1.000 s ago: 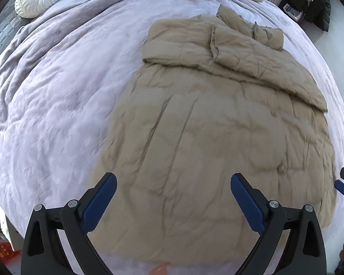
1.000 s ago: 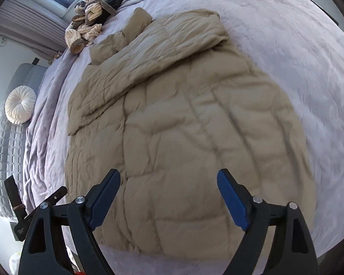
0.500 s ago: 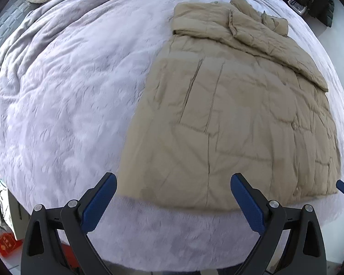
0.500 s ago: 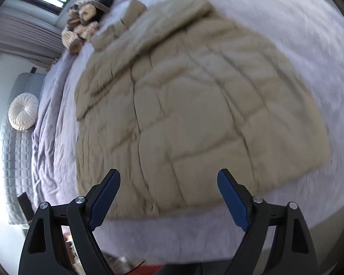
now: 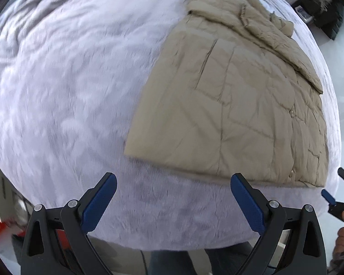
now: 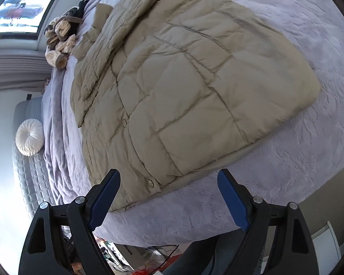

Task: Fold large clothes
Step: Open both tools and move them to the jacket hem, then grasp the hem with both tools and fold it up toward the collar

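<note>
A large tan quilted puffer coat [image 5: 236, 100] lies flat on a lilac plush bed cover [image 5: 68, 87], its hem toward me and its sleeve folded across the top. It also shows in the right wrist view [image 6: 178, 87]. My left gripper [image 5: 172, 202] is open and empty, held over the bed's near edge, short of the hem and to the left of the coat. My right gripper [image 6: 168, 198] is open and empty, just short of the hem near the snap placket. The right gripper's tip shows at the right edge of the left wrist view [image 5: 332, 200].
A pile of knitted clothes [image 6: 59, 39] lies at the far end of the bed, by a window. A round white cushion [image 6: 29, 136] rests by the grey padded headboard [image 6: 26, 171]. The bed edge drops off below both grippers, with clutter on the floor [image 6: 135, 256].
Both grippers have pulled back toward the near edge of the bed, off the coat. The coat's hem now lies ahead of the fingers. Both jaws stay open.
</note>
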A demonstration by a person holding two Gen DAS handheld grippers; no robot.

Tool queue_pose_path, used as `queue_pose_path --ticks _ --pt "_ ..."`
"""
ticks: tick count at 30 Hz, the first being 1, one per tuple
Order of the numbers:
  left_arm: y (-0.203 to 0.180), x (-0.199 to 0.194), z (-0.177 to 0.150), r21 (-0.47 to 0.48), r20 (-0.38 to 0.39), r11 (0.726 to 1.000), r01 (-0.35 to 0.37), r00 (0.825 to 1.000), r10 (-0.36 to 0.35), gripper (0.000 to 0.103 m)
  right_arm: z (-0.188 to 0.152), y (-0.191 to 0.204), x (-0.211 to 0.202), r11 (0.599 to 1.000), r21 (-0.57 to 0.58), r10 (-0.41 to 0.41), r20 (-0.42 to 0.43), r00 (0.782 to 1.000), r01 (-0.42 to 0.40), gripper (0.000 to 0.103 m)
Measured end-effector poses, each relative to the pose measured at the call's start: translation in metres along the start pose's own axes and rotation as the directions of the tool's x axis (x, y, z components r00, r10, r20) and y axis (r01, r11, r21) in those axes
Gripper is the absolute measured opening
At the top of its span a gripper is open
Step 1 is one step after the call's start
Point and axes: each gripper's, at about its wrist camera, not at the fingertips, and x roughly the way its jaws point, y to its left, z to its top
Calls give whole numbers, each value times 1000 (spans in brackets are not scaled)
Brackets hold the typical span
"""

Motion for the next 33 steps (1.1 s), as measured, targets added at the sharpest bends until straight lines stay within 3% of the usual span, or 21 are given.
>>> queue_pose_path --ticks 7,14,19,27,33 --pt "18 26 -9 -150 -65 979 135 987 -146 100 -4 -37 5 994 109 12 -26 1000 -9 89" --pt "12 55 -3 -256 -75 930 264 954 -291 100 -7 -72 10 973 223 58 -9 998 -55 89" --pt "-7 70 13 -255 -70 921 295 944 -322 100 1 -85 15 961 263 89 15 996 -90 89" --pt "-11 85 30 -250 -65 924 288 948 -313 100 22 -104 20 940 317 98 109 989 -128 89" --pt "-11 87 35 -244 -41 926 289 951 -308 98 39 -115 31 894 371 199 173 965 -251 89"
